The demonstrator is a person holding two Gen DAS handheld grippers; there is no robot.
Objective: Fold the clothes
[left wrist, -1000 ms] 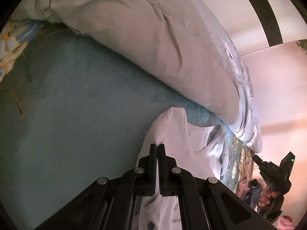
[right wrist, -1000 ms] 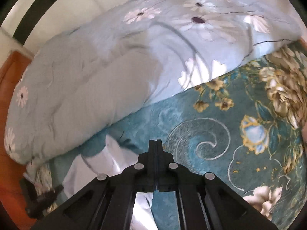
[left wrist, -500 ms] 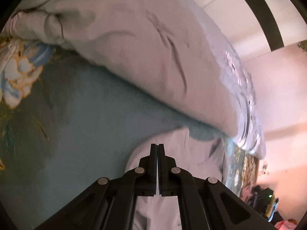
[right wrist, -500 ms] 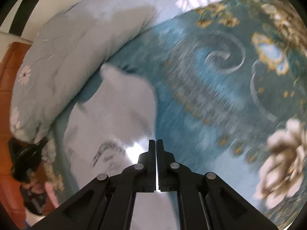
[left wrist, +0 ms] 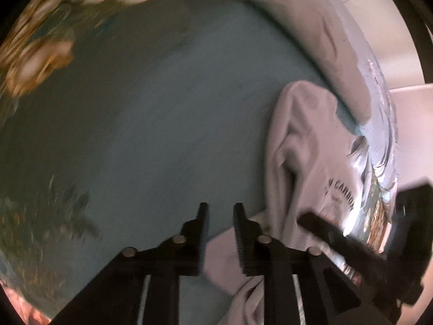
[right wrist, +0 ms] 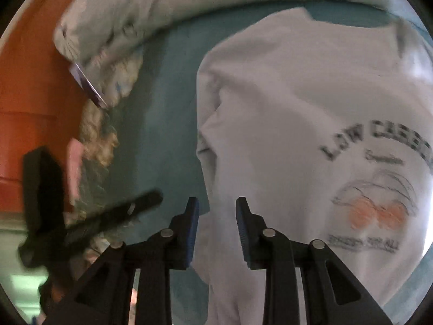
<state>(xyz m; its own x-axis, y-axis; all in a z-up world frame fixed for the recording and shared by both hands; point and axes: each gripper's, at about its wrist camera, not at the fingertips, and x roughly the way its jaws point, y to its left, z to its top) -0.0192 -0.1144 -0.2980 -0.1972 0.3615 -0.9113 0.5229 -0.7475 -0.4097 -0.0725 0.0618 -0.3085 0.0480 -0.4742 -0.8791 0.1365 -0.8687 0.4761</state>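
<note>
A white T-shirt (right wrist: 284, 103) with a dark "LOW CARBON" print lies rumpled on the teal bedspread (right wrist: 167, 113). My right gripper (right wrist: 217, 205) hovers over the shirt's left edge. Its jaws are opening and no cloth is pinched between them. In the left wrist view the same T-shirt (left wrist: 303, 162) lies to the right. My left gripper (left wrist: 219, 210) is above the bedspread (left wrist: 162, 108) beside the shirt's lower corner. Its jaws are also opening, with nothing between them. Each gripper shows blurred in the other's view: the right gripper (left wrist: 338, 241) and the left gripper (right wrist: 108, 216).
A pale blue flowered quilt (right wrist: 162, 2) is bunched along the far side of the bed, just beyond the shirt, and appears as the quilt (left wrist: 341, 43) in the left view. An orange wooden panel (right wrist: 29, 81) stands at the bed's left. Floral bedspread patterns (left wrist: 35, 54) ring the plain teal middle.
Both grippers were shut and now have their jaws apart. Both have swept sideways and tipped down. The shirt now lies loose on the bed, and the right view sits over its print.
</note>
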